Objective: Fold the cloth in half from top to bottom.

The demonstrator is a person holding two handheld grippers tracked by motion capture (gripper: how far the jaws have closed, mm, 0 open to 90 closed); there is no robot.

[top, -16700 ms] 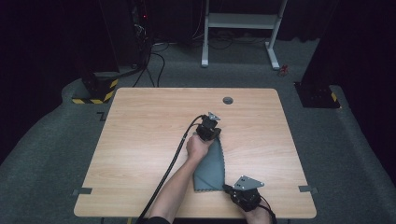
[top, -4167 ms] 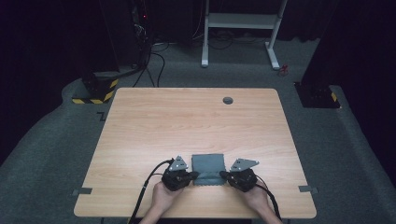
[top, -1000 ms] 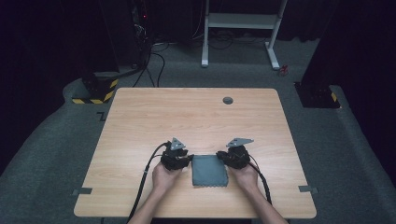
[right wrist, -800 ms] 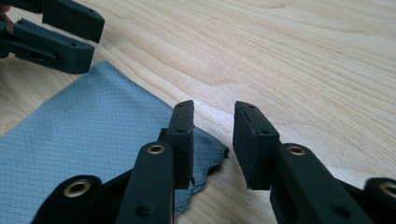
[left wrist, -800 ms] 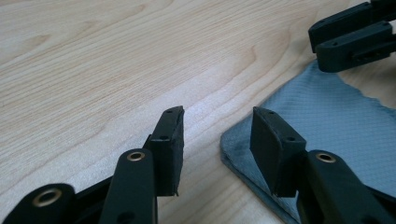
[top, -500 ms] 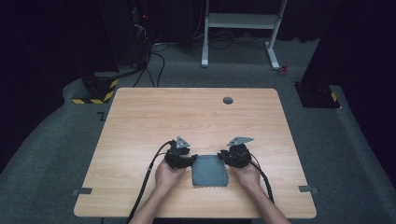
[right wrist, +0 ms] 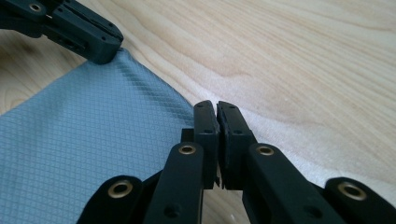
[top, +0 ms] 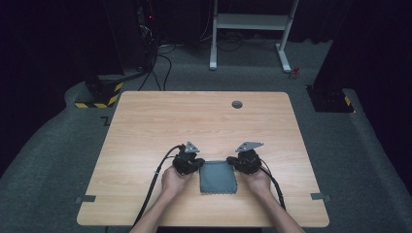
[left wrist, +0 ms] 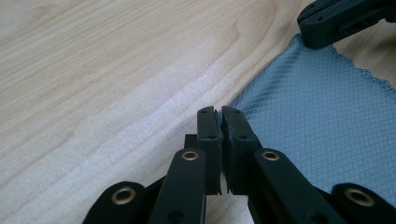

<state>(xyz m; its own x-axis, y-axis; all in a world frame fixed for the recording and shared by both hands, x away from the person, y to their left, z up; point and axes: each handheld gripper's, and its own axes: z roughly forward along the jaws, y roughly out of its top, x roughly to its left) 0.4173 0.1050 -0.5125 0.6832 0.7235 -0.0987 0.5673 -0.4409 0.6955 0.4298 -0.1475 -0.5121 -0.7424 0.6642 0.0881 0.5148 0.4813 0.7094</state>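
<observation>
The left tool [left wrist: 221, 112] has its jaws pressed together, the tips sitting at the far left corner of a folded grey-blue cloth [left wrist: 322, 121]. A thin sliver of the cloth's edge seems to be caught between the tips, though the view is too tight to be sure. The right tool [right wrist: 215, 106] is likewise pressed together at the cloth's far right corner, and there too it cannot be told for certain whether fabric is pinched or merely touched.

In the left tool's own view the other tool's black tip rests on the cloth's far corner at the upper right; in the right tool's view the left tool's tip shows at the upper left, on the opposite corner.

From above, the left hand [top: 174, 178] and right hand [top: 256, 180] hold the tools on either side of the cloth [top: 219, 177], each with a grey three-cornered plate on top and a black cable trailing back toward the near edge. The cloth lies flat as a small, roughly square piece on the wooden bench [top: 145, 126], near its near edge and about midway across. A small dark round disc [top: 236, 104] sits near the bench's far edge, well apart from the cloth.
</observation>
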